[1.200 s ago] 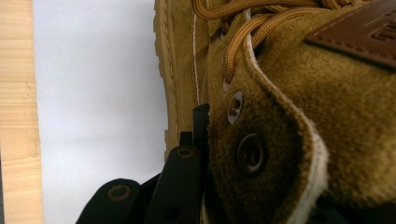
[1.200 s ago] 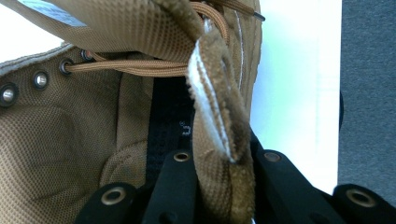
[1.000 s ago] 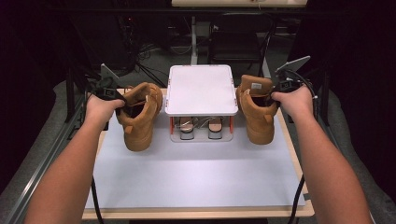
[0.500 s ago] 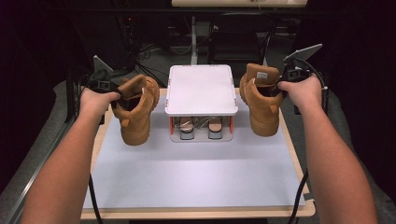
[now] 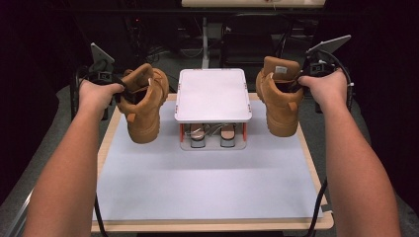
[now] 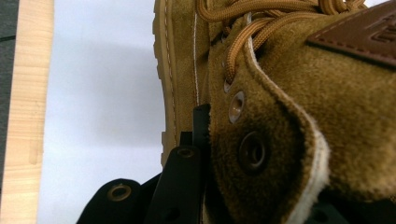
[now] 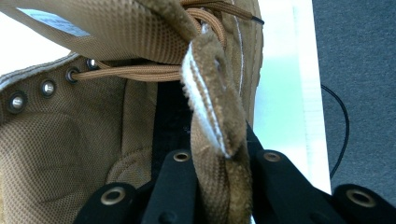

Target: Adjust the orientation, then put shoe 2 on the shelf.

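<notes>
Left gripper (image 5: 120,89) and right gripper (image 5: 298,81) each clamped on a boot collar. Left boot (image 5: 144,106), right boot (image 5: 279,96): probably heavy; soft suede collars may slip.

Left boot (image 5: 143,106): tan suede, tan laces (image 6: 261,14), silver eyelets, brown leather patch (image 6: 359,37), cream collar edge. Right boot (image 5: 280,101): tan suede, tan mesh lining (image 7: 70,154), tan laces, white tongue label (image 5: 280,69). Centre rack (image 5: 212,140): white lid (image 5: 212,94), orange-red posts, grey base. Mat (image 5: 207,187): plain pale lavender-white. Table (image 5: 212,226): light wood edge. Gripper jaws: black, in both gripper views. Far surroundings: dark.
</notes>
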`<state>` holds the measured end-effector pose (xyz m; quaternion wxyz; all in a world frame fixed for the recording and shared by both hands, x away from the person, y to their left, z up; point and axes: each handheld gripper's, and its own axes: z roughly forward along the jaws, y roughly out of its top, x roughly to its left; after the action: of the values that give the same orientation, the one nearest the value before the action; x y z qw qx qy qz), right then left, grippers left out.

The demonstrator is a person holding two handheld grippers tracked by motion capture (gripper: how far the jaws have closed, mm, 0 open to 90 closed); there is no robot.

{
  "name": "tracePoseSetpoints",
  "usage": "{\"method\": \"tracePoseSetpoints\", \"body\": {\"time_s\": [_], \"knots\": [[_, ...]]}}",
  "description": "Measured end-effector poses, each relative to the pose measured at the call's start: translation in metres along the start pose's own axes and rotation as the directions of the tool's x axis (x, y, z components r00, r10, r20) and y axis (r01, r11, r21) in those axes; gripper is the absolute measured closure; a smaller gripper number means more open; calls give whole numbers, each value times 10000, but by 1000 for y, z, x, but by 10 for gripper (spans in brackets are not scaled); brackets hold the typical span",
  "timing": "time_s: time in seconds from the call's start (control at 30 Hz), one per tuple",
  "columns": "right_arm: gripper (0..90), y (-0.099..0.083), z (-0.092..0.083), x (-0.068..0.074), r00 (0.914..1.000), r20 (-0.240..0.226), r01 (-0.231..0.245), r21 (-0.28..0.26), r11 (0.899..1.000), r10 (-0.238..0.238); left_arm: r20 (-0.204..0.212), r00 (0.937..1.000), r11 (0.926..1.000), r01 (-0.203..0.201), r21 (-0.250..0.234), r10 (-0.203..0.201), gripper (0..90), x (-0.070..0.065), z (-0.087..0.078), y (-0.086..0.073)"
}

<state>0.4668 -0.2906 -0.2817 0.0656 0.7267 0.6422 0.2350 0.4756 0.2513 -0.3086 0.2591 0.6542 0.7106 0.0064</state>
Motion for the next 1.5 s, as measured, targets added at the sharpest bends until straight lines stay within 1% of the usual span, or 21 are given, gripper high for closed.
{"method": "tracePoseSetpoints", "body": {"time_s": [0.03, 0.13, 0.27, 0.3, 0.4, 0.5, 0.7, 0.8, 0.9, 0.93, 1.03, 1.07, 1.1, 1.2, 1.23, 1.27, 1.3, 1.37, 1.4, 1.43, 1.5], "knots": [[835, 0, 0, 0, 10000, 0, 0, 0, 10000, 0, 6, 10000, 10000, -40, 60, 40, 854, -1, -2, 1], [834, 2, -7, 6, 10000, -34, 38, -157, 9999, -39, -58, 10000, 10000, -49, 7, 49, 854, -6, -5, 2], [835, 3, -10, 10, 10000, -59, 53, -203, 9998, -54, -17, 10000, 10000, -38, 32, 38, 854, -8, -7, 3], [834, 4, -11, 12, 9999, -97, 43, -238, 9997, -45, 11, 10000, 10000, 51, -78, -50, 854, -9, -7, 4], [834, 5, -13, 17, 9999, -117, 57, -278, 9996, -60, 54, 10000, 10000, 40, -53, -40, 853, -10, -11, 6], [834, 7, -14, 20, 9999, -126, 113, -244, 9996, -116, 183, 9997, 9997, 174, -183, -170, 853, -11, -16, 8], [834, 8, -16, 23, 9999, -142, 26, -380, 9993, -32, 169, 9994, 9991, 295, -315, -290, 852, -16, -24, 12], [834, 9, -17, 26, 9999, -136, 72, -429, 9991, -78, 210, 9993, 9989, 315, -336, -308, 852, -18, -26, 14], [834, 10, -17, 30, 9999, -159, 41, -520, 9986, -50, 210, 9994, 9990, 286, -340, -279, 851, -24, -27, 16], [833, 10, -17, 31, 9999, -164, 47, -504, 9987, -55, 224, 9996, 9993, 205, -304, -198, 851, -26, -28, 17], [834, 10, -16, 36, 9997, -219, 82, -570, 9983, -95, 250, 9994, 9992, 229, -342, -221, 852, -31, -26, 18], [834, 11, -16, 38, 9997, -219, 72, -591, 9982, -85, 308, 9994, 9993, 177, -343, -166, 852, -36, -25, 20], [833, 11, -15, 40, 9996, -265, 90, -569, 9983, -105, 334, 9994, 9995, 114, -295, -104, 851, -38, -24, 20], [833, 12, -14, 47, 9993, -345, 102, -574, 9983, -121, 441, 9988, 9992, 217, -323, -202, 851, -47, -21, 22], [833, 12, -14, 47, 9993, -345, 102, -574, 9983, -121, 441, 9988, 9992, 217, -323, -202, 851, -47, -21, 22], [833, 13, -13, 51, 9989, -445, 105, -597, 9982, -132, 433, 9990, 9996, 139, -264, -127, 851, -52, -19, 22], [833, 13, -13, 53, 9988, -462, 116, -617, 9980, -145, 414, 9989, 9992, 211, -331, -197, 851, -56, -18, 22], [834, 14, -12, 57, 9983, -546, 143, -613, 9980, -177, 421, 9990, 9994, 189, -286, -177, 851, -58, -17, 23], [834, 14, -12, 57, 9983, -546, 143, -613, 9980, -177, 420, 9989, 9993, 231, -283, -219, 851, -61, -15, 23], [833, 14, -10, 61, 9978, -636, 168, -682, 9975, -212, 464, 9985, 9992, 292, -268, -279, 850, -67, -12, 24], [833, 14, -10, 63, 9976, -650, 190, -672, 9976, -234, 514, 9985, 9995, 209, -240, -197, 850, -69, -10, 24]]}}
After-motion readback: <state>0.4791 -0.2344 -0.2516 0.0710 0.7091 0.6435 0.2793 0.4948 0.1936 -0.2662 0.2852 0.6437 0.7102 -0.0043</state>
